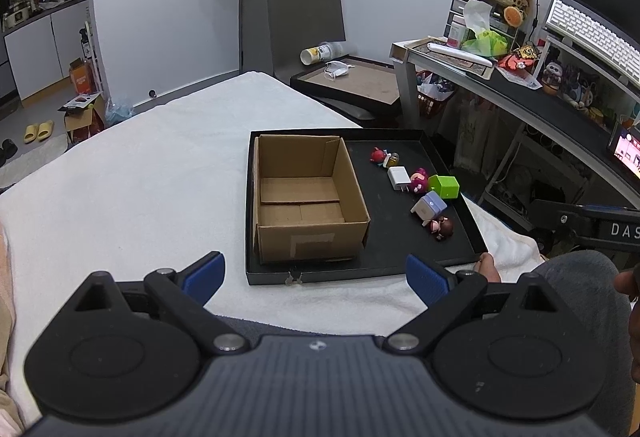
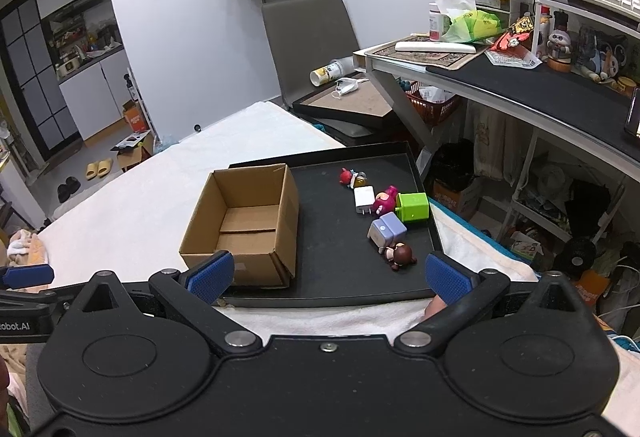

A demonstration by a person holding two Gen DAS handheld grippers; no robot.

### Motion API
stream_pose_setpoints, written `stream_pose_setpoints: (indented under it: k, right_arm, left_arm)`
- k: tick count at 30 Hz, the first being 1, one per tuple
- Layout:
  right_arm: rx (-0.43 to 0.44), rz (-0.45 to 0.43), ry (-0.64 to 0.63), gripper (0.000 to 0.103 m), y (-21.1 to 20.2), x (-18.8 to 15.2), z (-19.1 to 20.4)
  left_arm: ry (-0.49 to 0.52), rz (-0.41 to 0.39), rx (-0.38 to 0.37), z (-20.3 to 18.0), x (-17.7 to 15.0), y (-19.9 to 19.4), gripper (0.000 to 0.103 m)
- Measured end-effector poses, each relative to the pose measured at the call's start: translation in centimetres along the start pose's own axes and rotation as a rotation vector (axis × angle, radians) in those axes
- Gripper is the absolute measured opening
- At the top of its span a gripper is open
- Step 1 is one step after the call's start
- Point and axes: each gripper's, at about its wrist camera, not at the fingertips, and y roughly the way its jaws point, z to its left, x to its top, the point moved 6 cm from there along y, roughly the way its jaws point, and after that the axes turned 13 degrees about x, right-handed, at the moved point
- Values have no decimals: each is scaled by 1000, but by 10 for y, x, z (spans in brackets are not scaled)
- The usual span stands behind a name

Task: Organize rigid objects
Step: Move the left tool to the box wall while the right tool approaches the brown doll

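Sitting on a white-covered bed: black tray [image 2: 424, 225], empty cardboard box [image 2: 244, 225] left, small items right. Judging green cube [image 2: 413, 207] and white charger [image 2: 364, 199] light, stiff, best gripped across flat sides. Left gripper [image 1: 316, 275] and right gripper [image 2: 328, 275] hovering, jaws spread wide, holding nothing.

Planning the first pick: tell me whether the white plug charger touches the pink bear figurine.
Touching. In the right wrist view the white plug charger presses against the pink bear figurine with no tray showing between them; the left wrist view agrees.
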Motion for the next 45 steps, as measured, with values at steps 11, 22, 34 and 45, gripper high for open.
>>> stream_pose_setpoints:
  k: [11,22,34,45]
  right_arm:
    - [-12,44,4,103,24,-2,-12]
    - [-13,66,40,103,50,1,-30]
    - [-19,87,73,103,79,5,-48]
    - [-43,119,92,102,115,8,-64]
  left_arm:
    - [-5,44,-9,2,3,25,96]
    - [-9,68,-4,3,10,55,96]
    - [-30,100,-19,7,20,92,96]
    - [-75,147,-16,18,25,131,93]
